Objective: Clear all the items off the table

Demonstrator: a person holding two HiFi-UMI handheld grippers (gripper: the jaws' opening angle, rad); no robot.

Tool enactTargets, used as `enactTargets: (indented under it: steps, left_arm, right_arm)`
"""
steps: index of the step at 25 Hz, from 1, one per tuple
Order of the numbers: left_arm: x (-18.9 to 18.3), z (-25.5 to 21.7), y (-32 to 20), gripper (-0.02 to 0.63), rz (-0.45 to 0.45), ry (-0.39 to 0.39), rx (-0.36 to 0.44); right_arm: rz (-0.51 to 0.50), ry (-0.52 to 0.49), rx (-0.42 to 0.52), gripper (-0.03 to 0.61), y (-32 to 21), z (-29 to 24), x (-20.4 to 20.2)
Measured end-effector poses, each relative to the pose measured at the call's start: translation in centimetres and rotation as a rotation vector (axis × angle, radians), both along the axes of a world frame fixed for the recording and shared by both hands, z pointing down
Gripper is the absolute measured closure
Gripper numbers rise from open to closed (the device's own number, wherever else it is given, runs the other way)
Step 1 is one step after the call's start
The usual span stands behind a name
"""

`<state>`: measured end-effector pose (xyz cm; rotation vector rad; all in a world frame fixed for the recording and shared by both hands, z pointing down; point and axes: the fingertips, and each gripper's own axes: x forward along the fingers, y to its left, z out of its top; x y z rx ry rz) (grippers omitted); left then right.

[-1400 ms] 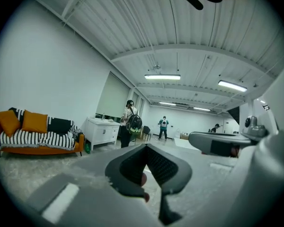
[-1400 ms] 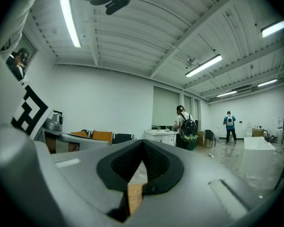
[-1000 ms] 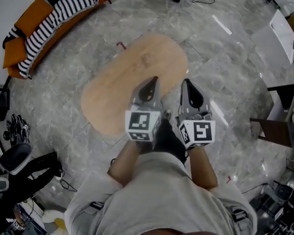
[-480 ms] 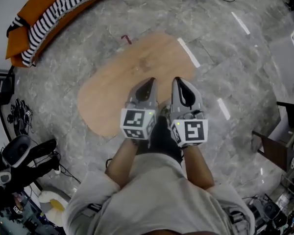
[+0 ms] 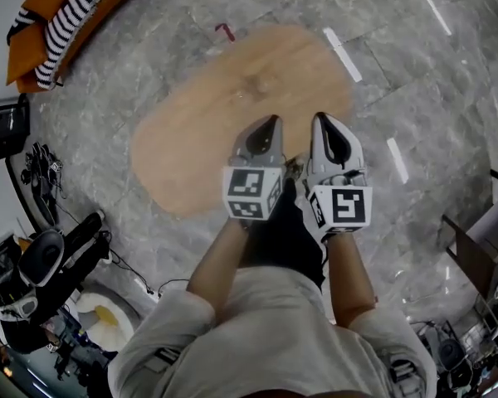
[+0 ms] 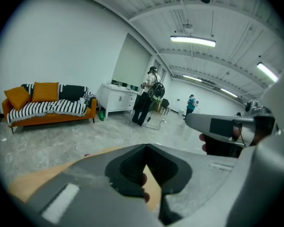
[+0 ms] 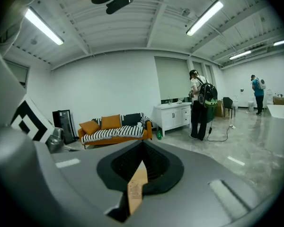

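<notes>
- The table (image 5: 201, 131) is a long oval of pale, smooth wood with rounded ends and no corners. It stands on the floor (image 5: 423, 98) straight ahead of the person, with a faint darker smudge near its middle.
- The floor is glossy grey stone with a marbled pattern. Two white strips (image 5: 342, 55) lie on it off the table's right end, and a small red mark (image 5: 224, 31) lies off its far side.
- The left tongs (image 5: 270, 124) are matt grey with black ribbed pads. The tips meet and grip nothing, and a wedge of table wood shows through the notch behind them.
- The right tongs (image 5: 324, 123) are the same make and are also closed tip to tip on nothing.
- In the head view both tips lie over the table's near long edge, side by side and just apart. How high above the wood they are cannot be told.
- Each of the tongs carries a cube with black-and-white square markers, the left one (image 5: 251, 193) and the right one (image 5: 343, 208).
- An orange sofa (image 5: 29, 60) under a black-and-white striped throw (image 5: 79, 7) sits well beyond the table's left end.
- Bare floor rings the table on the far and right sides.
- Dark gear and cables (image 5: 41, 264) crowd the near left, and dark furniture (image 5: 473, 255) edges the right.
</notes>
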<state>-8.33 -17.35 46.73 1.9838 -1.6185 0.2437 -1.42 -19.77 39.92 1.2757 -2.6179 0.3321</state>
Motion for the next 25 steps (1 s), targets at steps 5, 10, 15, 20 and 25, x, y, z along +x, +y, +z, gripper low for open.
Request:
enactTargets:
  steps: [5, 10, 15, 20, 25]
  left_arm:
    - [-1.0, 5.2, -1.2, 0.593, 0.043, -0.007, -0.053]
    - [-3.2, 9.2, -2.7, 0.593, 0.076, -0.053, -0.082]
    - [-4.4, 13.8, -2.4, 0.593, 0.132, -0.101, -0.145]
    - [-3.8, 18.8, -1.4, 0.593, 0.167, -0.148, -0.229]
    - [-4.3, 23.3, -0.7, 0.593, 0.271, -0.356, -0.315]
  right_arm:
    - [0.011, 0.022, -0.058, 0.572, -1.3, 5.4, -0.2]
    - [0.004, 0.028, -0.106, 0.572, -2.2, 10.3, -1.3]
    - [0.018, 0.031, -0.148, 0.572, -2.2, 14.6, -1.9]
    - [0.039, 0.045, -0.200, 0.572, -2.3, 19.0, -0.6]
    - [0.088, 0.050, -0.242, 0.572, -2.2, 21.7, 1.5]
